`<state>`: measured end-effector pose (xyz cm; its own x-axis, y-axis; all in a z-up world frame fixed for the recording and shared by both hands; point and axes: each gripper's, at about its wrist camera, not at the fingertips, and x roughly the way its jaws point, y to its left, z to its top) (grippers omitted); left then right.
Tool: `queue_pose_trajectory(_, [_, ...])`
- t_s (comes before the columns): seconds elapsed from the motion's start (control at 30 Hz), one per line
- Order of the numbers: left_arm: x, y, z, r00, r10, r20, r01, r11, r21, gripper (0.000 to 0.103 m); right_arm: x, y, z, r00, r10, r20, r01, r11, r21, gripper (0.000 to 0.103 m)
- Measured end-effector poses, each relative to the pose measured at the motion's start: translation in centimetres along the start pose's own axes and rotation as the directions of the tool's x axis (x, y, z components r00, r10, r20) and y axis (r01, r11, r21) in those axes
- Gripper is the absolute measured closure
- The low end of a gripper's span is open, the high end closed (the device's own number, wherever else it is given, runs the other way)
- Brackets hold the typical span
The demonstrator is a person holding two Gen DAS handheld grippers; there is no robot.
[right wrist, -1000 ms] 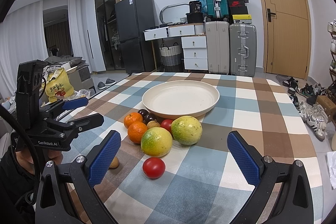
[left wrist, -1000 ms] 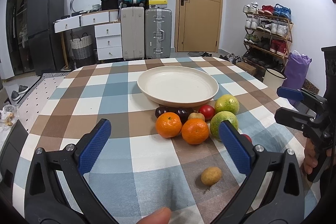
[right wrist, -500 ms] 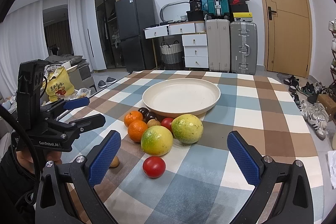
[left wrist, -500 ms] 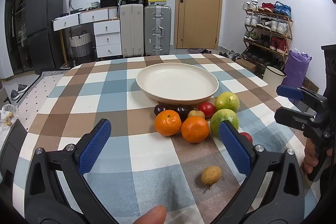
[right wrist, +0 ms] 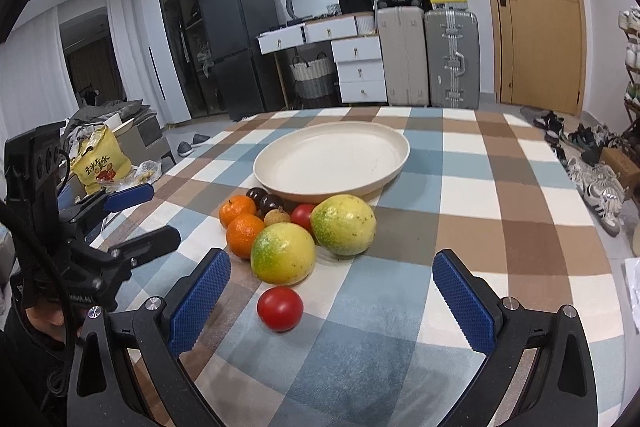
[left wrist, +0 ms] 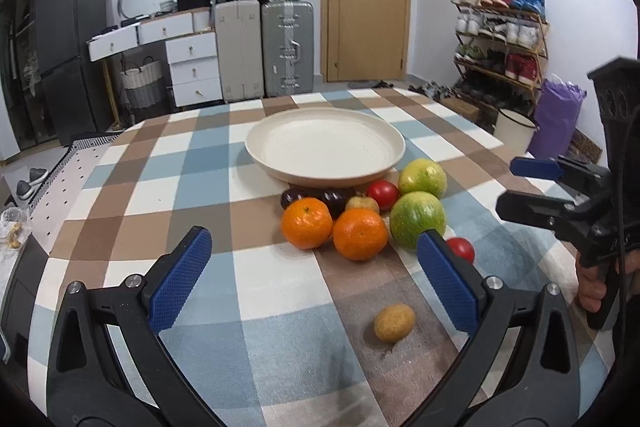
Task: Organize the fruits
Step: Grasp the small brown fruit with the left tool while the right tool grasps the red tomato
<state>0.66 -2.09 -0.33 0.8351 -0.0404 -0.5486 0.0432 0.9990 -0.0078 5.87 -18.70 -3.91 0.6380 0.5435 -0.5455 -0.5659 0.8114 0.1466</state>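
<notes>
Both wide-open grippers, left (left wrist: pixel 314 263) and right (right wrist: pixel 332 281), have moved closer to the round cream plate (left wrist: pixel 256 147) and fruit pile (left wrist: pixel 360 211).

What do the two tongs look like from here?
Both tongs, left and right, match: black plastic frames with triangular cut-outs, silver screws, and blue knurled pads. Black cables trail off each body, which carries white lettering too blurred to read. A dark sleeve shows at the left handle.

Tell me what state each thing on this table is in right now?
Plate: empty.
Fruit cluster: on cloth, beside the plate.
Loose tomato: alone, on cloth.
Small brown fruit: alone, on cloth.
Left gripper: open, empty.
Right gripper: open, empty.
Door: closed.
</notes>
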Motion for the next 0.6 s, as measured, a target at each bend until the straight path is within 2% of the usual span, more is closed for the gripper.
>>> queue_pose_trajectory(0.13, [0.3,-0.4,-0.3,0.997,-0.043,-0.068,0.045,0.999,0.026,0.001,1.0,0.3,0.1,0.996,-0.021,-0.082,0.020,1.000,-0.007,0.000])
queue_pose_trajectory(0.23, [0.8,-0.5,-0.8,0.992,-0.035,-0.123,0.042,0.998,0.055,0.001,1.6,0.0,0.0,0.991,-0.014,-0.130,0.015,1.000,0.004,0.000])
queue_pose_trajectory(0.4, [1.7,0.0,-2.0,0.973,-0.100,-0.209,0.103,0.995,0.003,0.001,2.6,0.3,-0.6,0.982,-0.025,-0.189,0.022,1.000,-0.018,0.002])
queue_pose_trajectory(0.5, [2.1,-0.2,-2.5,0.963,-0.118,-0.243,0.122,0.993,0.002,0.007,3.2,0.6,-1.0,0.975,-0.023,-0.222,0.018,1.000,-0.025,0.013])
queue_pose_trajectory(0.57, [2.3,-0.5,-2.8,0.957,-0.130,-0.258,0.138,0.990,0.013,0.008,3.6,0.8,-1.3,0.970,-0.025,-0.241,0.018,0.999,-0.032,0.015])
queue_pose_trajectory(0.6, [2.4,-0.7,-2.9,0.955,-0.136,-0.265,0.146,0.989,0.019,0.012,3.6,1.0,-1.4,0.969,-0.017,-0.247,0.009,0.999,-0.032,0.016])
